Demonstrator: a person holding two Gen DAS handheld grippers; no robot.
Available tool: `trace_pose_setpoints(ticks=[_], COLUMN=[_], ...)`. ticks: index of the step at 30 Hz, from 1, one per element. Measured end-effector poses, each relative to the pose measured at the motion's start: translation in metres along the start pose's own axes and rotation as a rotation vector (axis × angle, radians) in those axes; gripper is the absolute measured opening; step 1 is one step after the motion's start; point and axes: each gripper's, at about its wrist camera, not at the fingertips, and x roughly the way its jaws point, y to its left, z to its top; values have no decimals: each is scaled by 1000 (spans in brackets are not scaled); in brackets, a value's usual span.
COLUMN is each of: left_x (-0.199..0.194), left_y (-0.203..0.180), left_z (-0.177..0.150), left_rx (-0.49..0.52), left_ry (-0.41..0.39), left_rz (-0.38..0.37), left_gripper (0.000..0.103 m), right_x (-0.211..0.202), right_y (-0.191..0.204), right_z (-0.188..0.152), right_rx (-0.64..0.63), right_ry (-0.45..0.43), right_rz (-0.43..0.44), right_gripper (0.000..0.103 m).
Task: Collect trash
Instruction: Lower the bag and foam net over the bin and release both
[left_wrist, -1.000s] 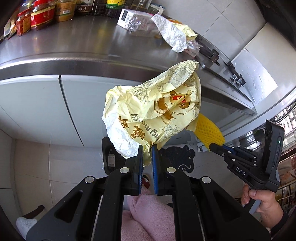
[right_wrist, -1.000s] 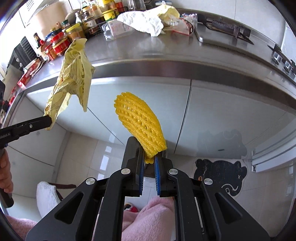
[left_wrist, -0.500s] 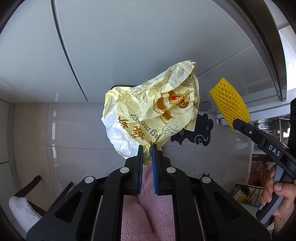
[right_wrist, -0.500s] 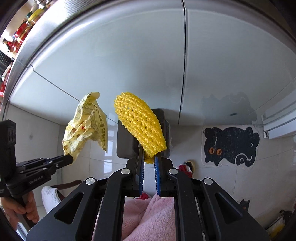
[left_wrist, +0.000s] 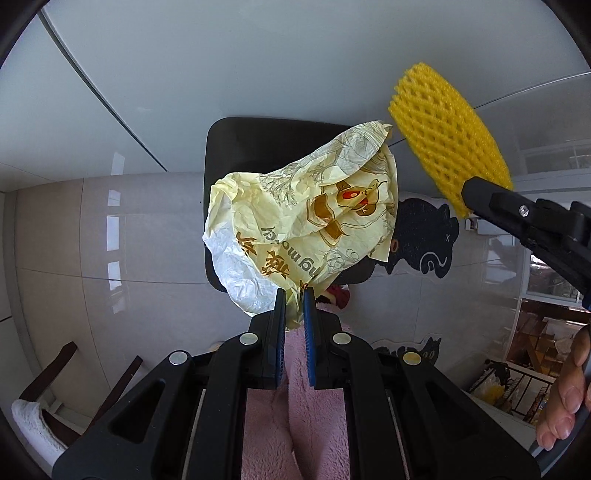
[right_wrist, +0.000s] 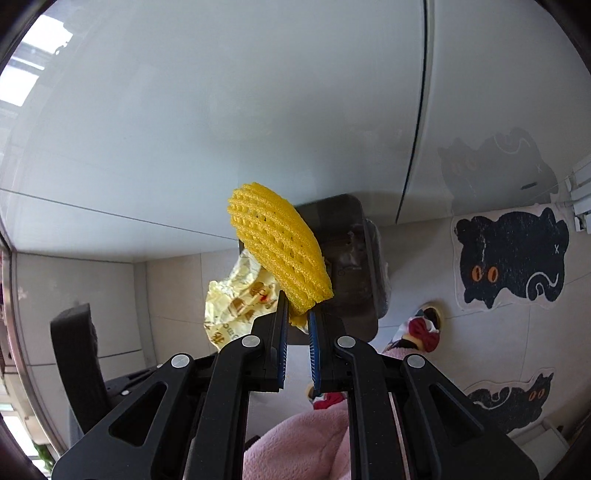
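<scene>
Floor: pale glossy tiles (left_wrist: 66, 236) below white cabinet fronts (right_wrist: 221, 110).
Mat: black cat-shaped mat (right_wrist: 511, 254), right of the bin.
Bin: dark open bin (left_wrist: 236, 155), below both grippers.
Wrapper: crumpled yellow printed paper wrapper (left_wrist: 303, 218), above the bin.
Net: yellow foam fruit net (right_wrist: 279, 251), beside the wrapper.
Left gripper (left_wrist: 294, 295): clamped on the wrapper's lower edge.
Right gripper (right_wrist: 297, 315): pinching the net's end.

Both tools have been lowered from tabletop height toward the floor. The yellow wrapper (left_wrist: 299, 221) and the foam net (right_wrist: 279, 253) are now brought over the dark bin (right_wrist: 351, 258).
</scene>
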Motion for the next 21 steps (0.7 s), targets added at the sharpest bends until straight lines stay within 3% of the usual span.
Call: trace_pose_setpoints(ticks=[9, 17, 18, 19, 20, 21], left_x=[32, 22, 22, 21, 19, 17], left_y=[9, 17, 17, 18, 18, 19], left_z=[16, 27, 28, 29, 29, 30], left_rx=[-9, -25, -27, -30, -33, -34], left_ry=[30, 33, 32, 30, 29, 26], left_rz=[15, 1, 2, 1, 1, 0], left_gripper=[9, 30, 30, 33, 36, 37], right_x=[48, 59, 58, 57, 55, 52], right_y=[10, 5, 6, 6, 7, 7], right_z=[11, 20, 20, 21, 21, 22], right_rx=[-50, -2, 0, 2, 3, 5], right_ry=[83, 124, 124, 121, 117, 109], right_rz=[-25, 16, 16, 22, 25, 28], right_gripper=[12, 16, 19, 32, 53, 61])
